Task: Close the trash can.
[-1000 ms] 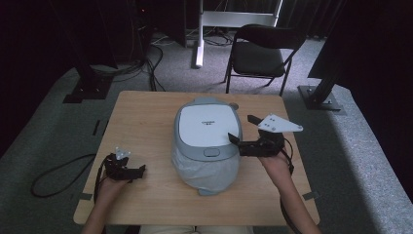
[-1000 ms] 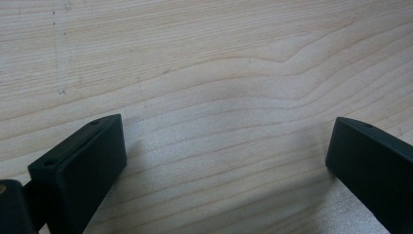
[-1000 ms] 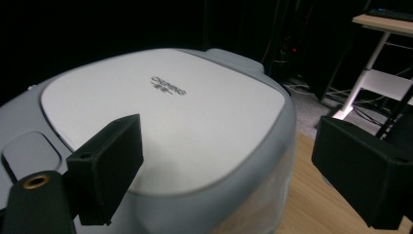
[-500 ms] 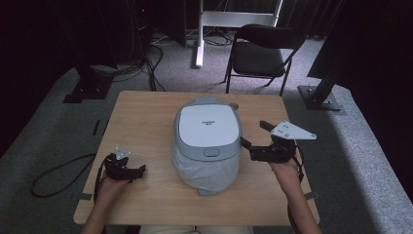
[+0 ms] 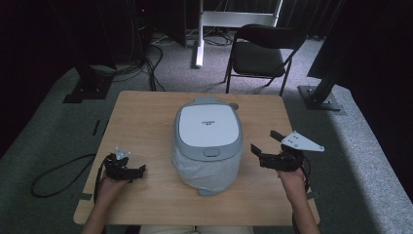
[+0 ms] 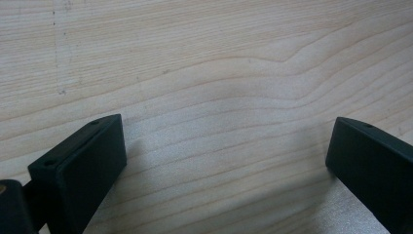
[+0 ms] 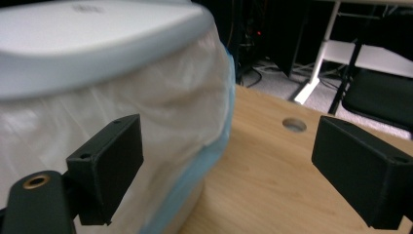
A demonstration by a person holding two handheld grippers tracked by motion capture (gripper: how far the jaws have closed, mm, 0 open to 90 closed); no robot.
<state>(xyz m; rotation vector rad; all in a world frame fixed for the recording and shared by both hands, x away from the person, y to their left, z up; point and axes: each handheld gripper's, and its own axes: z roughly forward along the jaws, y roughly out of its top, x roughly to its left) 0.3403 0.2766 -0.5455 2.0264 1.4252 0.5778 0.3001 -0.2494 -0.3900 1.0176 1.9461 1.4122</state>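
A pale grey-blue rice cooker with a white lid stands at the middle of the wooden table; clear plastic film wraps its body. My right gripper hovers to its right, apart from it, jaws open and empty, pointing at the cooker. In the right gripper view the wrapped cooker sits close behind the left jaw of my right gripper. My left gripper rests near the table's front left, open. In its own view my left gripper has only bare table wood between its jaws.
A small round hole is cut in the table behind the cooker. A black folding chair stands beyond the far edge. Black stand bases and cables lie on the grey floor around the table.
My right gripper has drawn back to the right, away from the cooker's side, and stands open. The left gripper has stayed in place.
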